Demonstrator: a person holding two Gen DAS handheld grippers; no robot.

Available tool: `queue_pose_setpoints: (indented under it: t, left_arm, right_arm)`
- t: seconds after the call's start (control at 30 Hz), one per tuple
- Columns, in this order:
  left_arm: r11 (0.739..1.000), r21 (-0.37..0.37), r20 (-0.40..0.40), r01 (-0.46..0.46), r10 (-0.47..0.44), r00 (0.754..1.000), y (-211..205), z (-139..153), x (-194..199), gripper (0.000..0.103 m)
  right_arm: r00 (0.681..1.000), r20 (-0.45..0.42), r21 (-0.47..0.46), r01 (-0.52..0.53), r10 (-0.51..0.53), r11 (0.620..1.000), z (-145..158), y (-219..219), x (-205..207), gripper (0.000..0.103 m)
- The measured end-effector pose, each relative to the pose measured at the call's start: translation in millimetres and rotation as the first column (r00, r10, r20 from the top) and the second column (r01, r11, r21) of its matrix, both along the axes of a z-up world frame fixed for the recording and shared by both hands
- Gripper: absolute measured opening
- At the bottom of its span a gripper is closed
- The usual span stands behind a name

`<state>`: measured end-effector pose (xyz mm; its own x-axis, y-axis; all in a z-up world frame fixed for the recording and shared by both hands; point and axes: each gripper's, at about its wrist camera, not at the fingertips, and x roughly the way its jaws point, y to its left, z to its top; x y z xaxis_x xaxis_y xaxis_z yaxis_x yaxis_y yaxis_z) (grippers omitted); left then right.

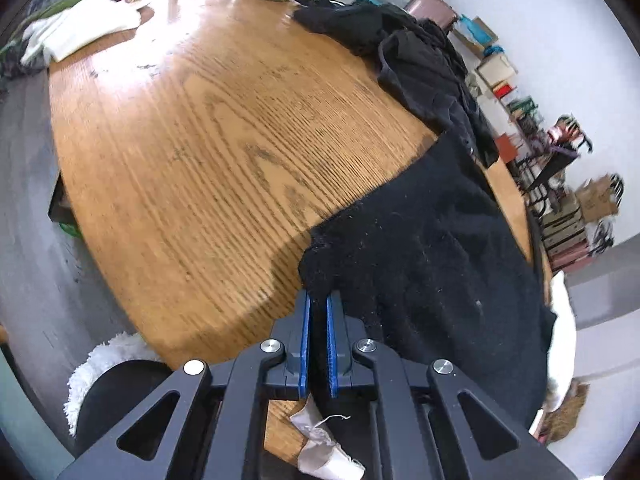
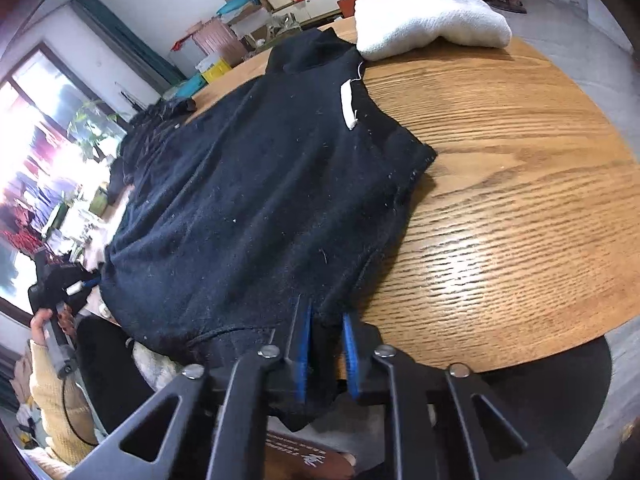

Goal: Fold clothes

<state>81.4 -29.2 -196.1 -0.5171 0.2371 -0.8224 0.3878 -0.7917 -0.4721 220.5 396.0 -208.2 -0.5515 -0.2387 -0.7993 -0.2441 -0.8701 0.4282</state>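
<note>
A black knit garment (image 1: 420,248) (image 2: 256,184) lies spread on the round wooden table (image 1: 200,140) (image 2: 520,200), with a white label (image 2: 347,106) on its upper side. My left gripper (image 1: 319,298) is shut on a corner of the garment at the near table edge; black cloth fills the narrow gap between its blue pads, and a white tag (image 1: 320,432) hangs below. My right gripper (image 2: 327,314) is shut on the garment's hem at the table rim, where a fold of cloth drops between the pads.
A heap of dark clothes (image 1: 420,52) lies at the far right of the table. A folded white towel (image 2: 428,20) sits beyond the garment, another white cloth (image 1: 80,28) at the far left. A hand (image 2: 40,324) in a yellow sleeve holds a handle.
</note>
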Motion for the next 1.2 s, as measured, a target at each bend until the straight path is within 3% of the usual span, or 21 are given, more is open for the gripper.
queue_pose_setpoints:
  t: [0.1,0.27,0.47,0.6,0.87,1.03,1.2]
  left_arm:
    - [0.997,0.078,-0.022,-0.004,0.005,1.000,-13.5,3.8,11.7,0.007]
    - [0.996,0.090,-0.051,0.023,-0.019,0.999,-16.8,18.6,16.6,0.007]
    - [0.986,0.143,-0.104,0.082,-0.067,0.992,-13.1,55.7,-20.7,0.007]
    - [0.988,0.080,-0.123,0.134,-0.124,0.985,14.0,81.9,-77.8,0.007]
    - [0.989,-0.004,-0.087,0.149,-0.148,0.985,51.7,94.1,-180.9,0.007]
    - [0.981,-0.081,-0.060,0.179,-0.184,0.981,81.7,88.4,-234.4,0.007]
    - [0.970,-0.158,0.013,0.186,-0.187,0.982,102.6,60.2,-283.7,0.007]
  right_arm:
    - [0.998,-0.061,-0.009,0.010,-0.010,1.000,13.6,-1.9,8.5,0.010]
    - [0.991,-0.131,0.079,0.017,-0.006,0.997,39.3,-20.7,19.9,0.010]
    - [0.978,-0.206,0.014,0.039,-0.035,0.999,70.3,2.9,-14.6,0.010]
    - [0.973,-0.232,0.045,0.027,-0.016,0.999,90.5,17.0,-64.9,0.010]
    - [0.978,-0.206,0.111,0.042,-0.018,0.993,106.5,42.4,-192.7,0.010]
    - [0.985,-0.168,0.134,0.061,-0.038,0.989,103.7,65.4,-261.8,0.010]
    - [0.994,-0.087,0.137,0.074,-0.063,0.988,74.2,87.6,-320.3,0.010]
